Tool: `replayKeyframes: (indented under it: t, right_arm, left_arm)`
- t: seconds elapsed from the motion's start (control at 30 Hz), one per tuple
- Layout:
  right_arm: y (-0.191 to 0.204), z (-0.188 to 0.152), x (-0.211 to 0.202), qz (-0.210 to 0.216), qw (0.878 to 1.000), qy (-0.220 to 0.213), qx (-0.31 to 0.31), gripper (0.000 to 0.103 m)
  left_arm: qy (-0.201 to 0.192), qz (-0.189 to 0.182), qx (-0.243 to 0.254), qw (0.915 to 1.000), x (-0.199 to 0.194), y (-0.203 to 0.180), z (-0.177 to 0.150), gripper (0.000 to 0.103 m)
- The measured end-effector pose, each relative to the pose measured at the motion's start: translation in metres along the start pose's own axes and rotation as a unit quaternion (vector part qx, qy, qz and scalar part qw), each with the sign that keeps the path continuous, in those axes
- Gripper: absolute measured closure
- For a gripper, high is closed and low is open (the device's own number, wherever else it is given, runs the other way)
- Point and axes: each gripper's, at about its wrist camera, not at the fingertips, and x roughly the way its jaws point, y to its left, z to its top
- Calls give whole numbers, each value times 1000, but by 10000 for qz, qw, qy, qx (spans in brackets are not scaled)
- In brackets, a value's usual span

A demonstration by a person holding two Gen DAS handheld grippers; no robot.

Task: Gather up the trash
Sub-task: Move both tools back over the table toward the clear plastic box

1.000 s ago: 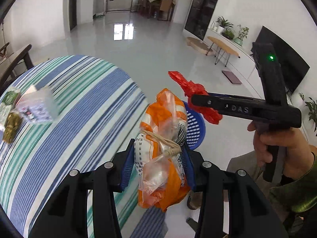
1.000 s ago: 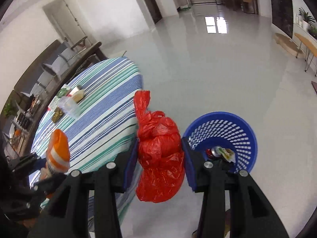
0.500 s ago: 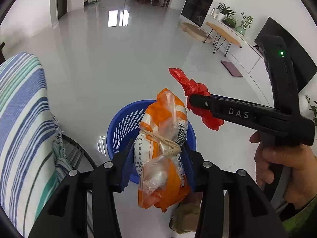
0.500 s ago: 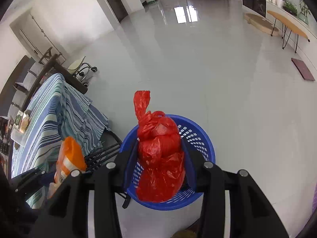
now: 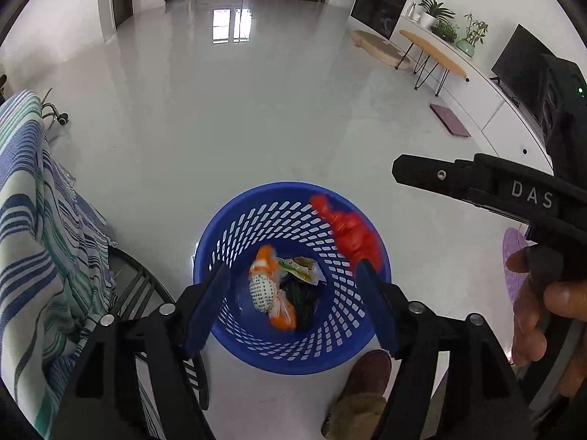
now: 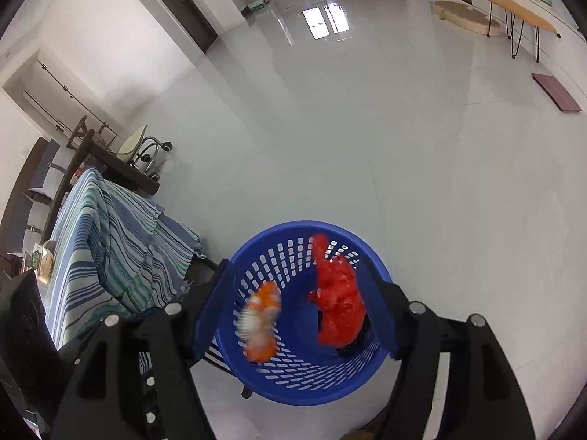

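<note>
**Desk:** What's the room like from where you're steering?

**Me:** I see a glossy pale grey floor (image 5: 227, 117) running back to a doorway, with window light mirrored on it; along the right wall there's a low wooden bench (image 5: 433, 49), potted plants (image 5: 436, 14) and a dark television (image 5: 521, 69); a small reddish mat (image 6: 557, 92) lies on the floor near that side. On my left a table under a blue, green and white striped cloth (image 6: 110, 256) hangs just beside the bin; a chair on castors (image 6: 146, 150) stands behind it.

**Desk:** And the bin?

**Me:** A blue plastic basket (image 5: 242, 242) with slotted walls stands on the floor right below both claws. Inside I see the orange bag (image 5: 269, 289) low in the basket, next to a small green packet (image 5: 299, 266) and something dark; the red bag (image 5: 352, 234) is against the right inner wall, its tail poking above the rim; both look blurred in the right wrist view.

**Desk:** Claws?

**Me:** My left claw (image 5: 291, 304) is spread wide, nothing between the blue pads; my right claw (image 6: 297, 304) is spread wide too, empty, its fingers framing the basket. A brown shoe (image 5: 367, 374) shows at the basket's near edge.
</note>
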Motion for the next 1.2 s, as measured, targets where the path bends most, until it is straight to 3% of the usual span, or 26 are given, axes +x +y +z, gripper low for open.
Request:
replayKeyframes:
  t: [0.2, 0.27, 0.43, 0.6, 0.7, 0.9, 1.2]
  right_arm:
    - [26, -7, -38, -90, 9972, -653, -354, 5]
    - [44, -16, -47, -97, 9948, -831, -576, 5]
    - [106, -55, -56, 109, 9852, -918, -1444, 5]
    - [182, -107, -65, 526, 9690, -924, -2229, 5]
    - [226, -135, -71, 726, 9579, -924, -2619, 5]
    - [293, -170, -65, 882, 9407, -691, -3203, 5]
    - [350, -193, -38, 839, 9283, -208, -3615, 5]
  left_arm:
    - [-507, -178, 86, 9985, -77, -4, -9, 12]
    - [-723, -188, 148, 9971, -111, 0, -22, 8]
    - [-929, 424, 107, 9947, -171, 44, -72, 6]
    - [-802, 1223, -314, 9888, -201, 109, -120, 6]
    - [-768, 1369, -764, 9846, -217, 151, -145, 6]
    - [-809, 1846, -1085, 9735, -241, 206, -175, 6]
    - [-751, 2130, -1352, 9647, -256, 262, -210, 6]
